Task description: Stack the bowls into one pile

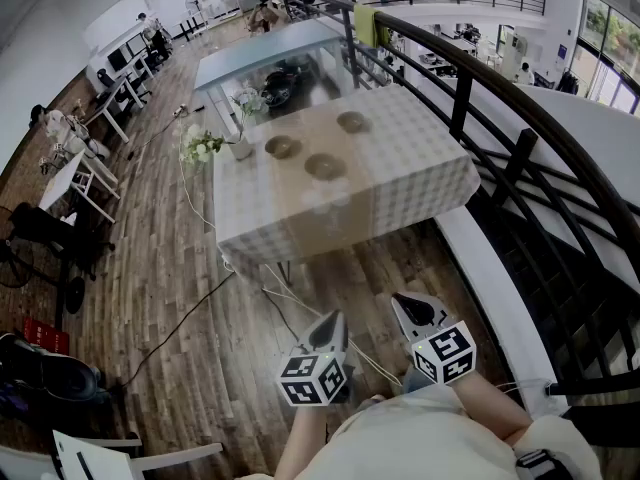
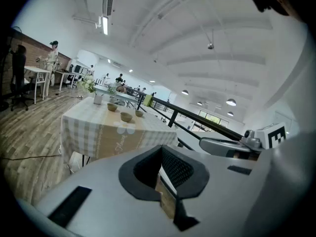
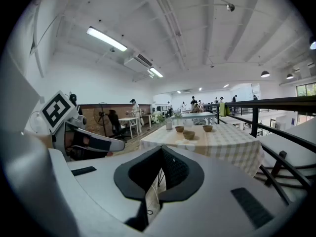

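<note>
While both claws hang low over the wooden floor (image 1: 190,298), close to my body, the three bowls sit on the counter (image 1: 425,183) ahead, well apart from either claw. None of the bowls is stacked; each rests on its own, on or beside the tan band that runs down the middle of the checked cloth.

The first bowl (image 1: 283,147) stands near the white vase (image 1: 240,148) of pale flowers at the counter's left edge. The second bowl (image 1: 325,166) is the closest to me, to the right of the first and apart from it. The third bowl (image 1: 352,121) lies farther back and to the right, clear of the other two.

My left claw (image 1: 334,320) has its jaws drawn together. In the left gripper view only a thin slit shows between the dark pads (image 2: 180,169), and nothing is held there. My right claw (image 1: 404,302) sits just beside it, pointing toward the counter as well. The right gripper view shows those jaws drawn in the same way, with a narrow sliver of floor between the pads (image 3: 175,169) and nothing in their grip.

A dark metal railing (image 1: 520,133) runs along the counter's right side. Beyond the counter, other desks and a few people are visible in the open room.
</note>
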A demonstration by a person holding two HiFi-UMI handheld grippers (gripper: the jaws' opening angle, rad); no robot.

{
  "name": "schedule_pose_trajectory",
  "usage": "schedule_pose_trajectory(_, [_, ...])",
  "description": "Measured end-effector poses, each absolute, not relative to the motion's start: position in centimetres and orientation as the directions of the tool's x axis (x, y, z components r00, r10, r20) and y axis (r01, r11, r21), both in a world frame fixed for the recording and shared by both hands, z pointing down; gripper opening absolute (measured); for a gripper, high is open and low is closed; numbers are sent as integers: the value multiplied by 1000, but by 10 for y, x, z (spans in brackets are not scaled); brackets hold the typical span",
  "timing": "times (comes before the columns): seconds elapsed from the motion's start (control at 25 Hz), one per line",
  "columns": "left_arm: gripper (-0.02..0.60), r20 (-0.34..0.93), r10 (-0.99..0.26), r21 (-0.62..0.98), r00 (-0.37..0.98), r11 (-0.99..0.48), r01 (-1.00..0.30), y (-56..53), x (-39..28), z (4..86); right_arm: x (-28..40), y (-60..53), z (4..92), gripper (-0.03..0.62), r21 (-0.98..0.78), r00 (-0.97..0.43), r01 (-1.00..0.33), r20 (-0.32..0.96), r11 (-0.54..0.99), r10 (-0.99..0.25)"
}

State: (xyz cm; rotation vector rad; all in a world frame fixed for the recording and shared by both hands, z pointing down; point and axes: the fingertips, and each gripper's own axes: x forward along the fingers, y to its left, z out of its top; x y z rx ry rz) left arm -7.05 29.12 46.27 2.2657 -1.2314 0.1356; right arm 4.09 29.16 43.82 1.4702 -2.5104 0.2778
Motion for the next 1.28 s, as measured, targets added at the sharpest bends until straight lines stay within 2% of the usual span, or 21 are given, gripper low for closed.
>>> schedule_pose_trajectory(0.52, [5,302,-784,374,543,-426,-824,330,-78,436,43,336,411,0,-32,-460,-885,207,464,-864])
schedule_pose_trajectory(1.28, [5,298,-777,405,554,-422,-811,347,-91,434,26,356,402,0,-71,-484,-875,160,479,-860])
